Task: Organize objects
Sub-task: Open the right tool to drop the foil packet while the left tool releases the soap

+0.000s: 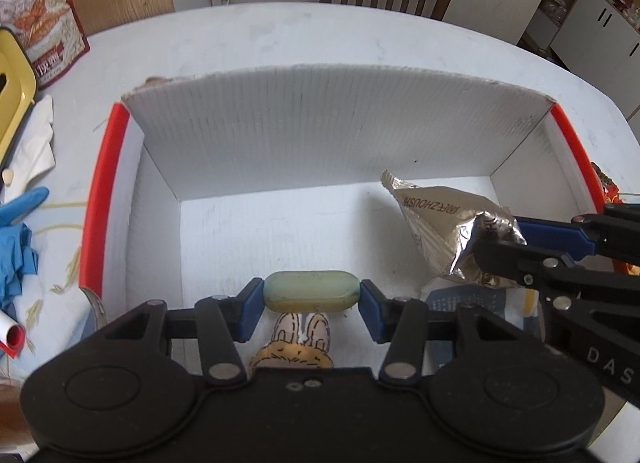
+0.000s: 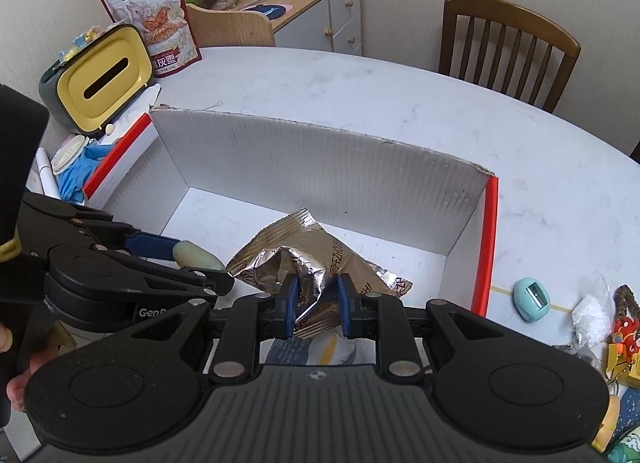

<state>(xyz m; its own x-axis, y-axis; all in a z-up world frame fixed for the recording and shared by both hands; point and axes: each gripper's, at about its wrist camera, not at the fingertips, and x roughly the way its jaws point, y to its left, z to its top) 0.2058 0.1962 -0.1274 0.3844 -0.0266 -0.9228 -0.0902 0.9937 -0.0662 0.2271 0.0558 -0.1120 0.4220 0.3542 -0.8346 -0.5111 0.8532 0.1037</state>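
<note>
A white corrugated box [image 1: 312, 131] with red side rims stands on the table, open at the top. My left gripper [image 1: 311, 295] is shut on a pale green oval bar [image 1: 310, 290], held over the box's near end. Below it lies a cartoon-printed item [image 1: 302, 339]. My right gripper [image 2: 317, 299] is shut on a crinkled silver snack packet [image 2: 308, 251], held above the box floor at the right. In the left wrist view that packet [image 1: 444, 223] hangs from the right gripper's fingers [image 1: 500, 255]. The green bar [image 2: 196, 255] shows at left in the right wrist view.
Left of the box sit blue gloves [image 1: 18, 239], a yellow tissue holder [image 2: 104, 79] and a large snack bag [image 2: 154, 19]. Right of it lie a teal sharpener [image 2: 534, 298] and small trinkets [image 2: 624, 327]. A wooden chair [image 2: 508, 43] stands beyond the white table [image 2: 400, 103].
</note>
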